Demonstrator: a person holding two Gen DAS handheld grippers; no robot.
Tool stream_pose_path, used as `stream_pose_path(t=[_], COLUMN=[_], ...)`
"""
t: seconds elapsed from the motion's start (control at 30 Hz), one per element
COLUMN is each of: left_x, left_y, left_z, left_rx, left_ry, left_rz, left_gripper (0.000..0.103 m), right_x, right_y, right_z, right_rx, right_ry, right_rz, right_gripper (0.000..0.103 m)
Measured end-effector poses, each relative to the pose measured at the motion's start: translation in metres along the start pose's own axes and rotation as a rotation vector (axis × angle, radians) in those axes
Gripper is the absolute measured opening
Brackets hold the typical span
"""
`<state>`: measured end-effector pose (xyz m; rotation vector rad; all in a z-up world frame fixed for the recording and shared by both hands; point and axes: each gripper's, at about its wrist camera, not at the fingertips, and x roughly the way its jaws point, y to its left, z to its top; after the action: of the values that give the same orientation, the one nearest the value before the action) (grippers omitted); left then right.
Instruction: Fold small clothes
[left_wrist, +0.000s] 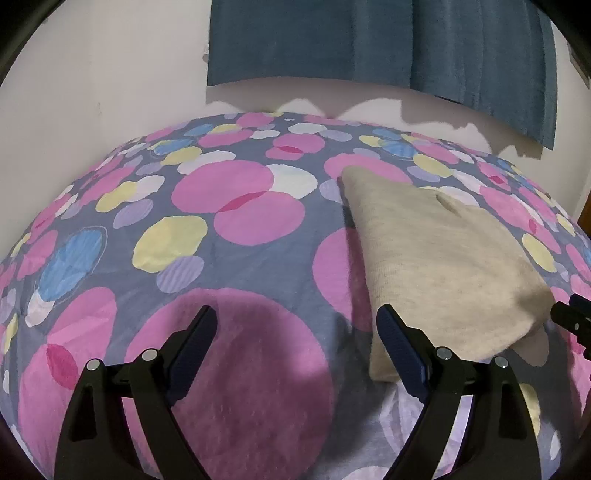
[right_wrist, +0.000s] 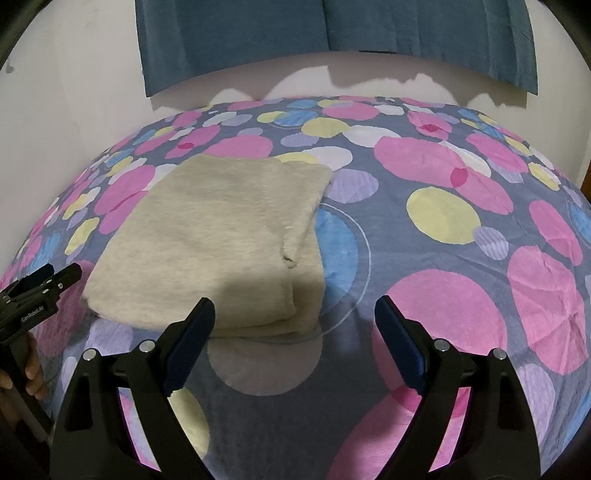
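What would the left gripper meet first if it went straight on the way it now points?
Probably the dotted bedspread: the left gripper has open, empty jaws aimed down at it, and the folded beige garment lies just to its right.

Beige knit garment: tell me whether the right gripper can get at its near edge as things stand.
Probably yes. The right gripper stands open and empty, and the folded beige knit garment lies just ahead to its left on the spotted bedcover, nothing between them.

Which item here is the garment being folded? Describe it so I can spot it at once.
Start at the bedspread printed with pink, yellow and blue circles, below the blue curtain. On it lies a folded beige knit garment, between the two open grippers. It is the only plain, unpatterned thing on the bed.
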<state>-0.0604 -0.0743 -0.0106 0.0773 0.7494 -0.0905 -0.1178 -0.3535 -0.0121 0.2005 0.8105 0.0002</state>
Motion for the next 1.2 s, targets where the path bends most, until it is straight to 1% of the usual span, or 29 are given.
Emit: stream_pose_path(t=[0.27, 0.6, 0.9, 1.0, 1.1, 1.2], left_x=[0.0016, 0.0025, 0.0029, -0.0004, -0.0041, -0.0044], left_y=[0.0015, 0.0013, 0.0028, 0.0031, 0.0028, 0.0029], left_z=[-0.0011, -0.0038, -0.0044, -0.0044, -0.0040, -0.0033], left_rx=[0.001, 0.003, -0.001, -0.006, -0.004, -0.009], left_ry=[0.010, 0.010, 0.017, 0.007, -0.008, -0.002], left_rz=[0.014, 0.002, 0.007, 0.004, 0.013, 0.026], left_gripper=[0.087, 0.087, 0.087, 0.087, 0.087, 0.087], right_x=[-0.0003, 0.0001, 0.0030, 0.0030, 0.0031, 0.0030], right_y=[-0.0031, -0.0031, -0.0050, -0.0049, -0.0051, -0.0049], right_z=[-0.0020, -0.0019, -0.0043, -0.0043, -0.0043, -0.0042], right_rx=[0.013, 0.011, 0.012, 0.012, 0.012, 0.012], right_ry=[0.000, 0.001, 0.010, 0.009, 0.010, 0.010], right_rz=[-0.004, -0.005, -0.006, -0.006, -0.006, -0.006], right_gripper=[0.088, 0.088, 0.088, 0.088, 0.088, 0.088])
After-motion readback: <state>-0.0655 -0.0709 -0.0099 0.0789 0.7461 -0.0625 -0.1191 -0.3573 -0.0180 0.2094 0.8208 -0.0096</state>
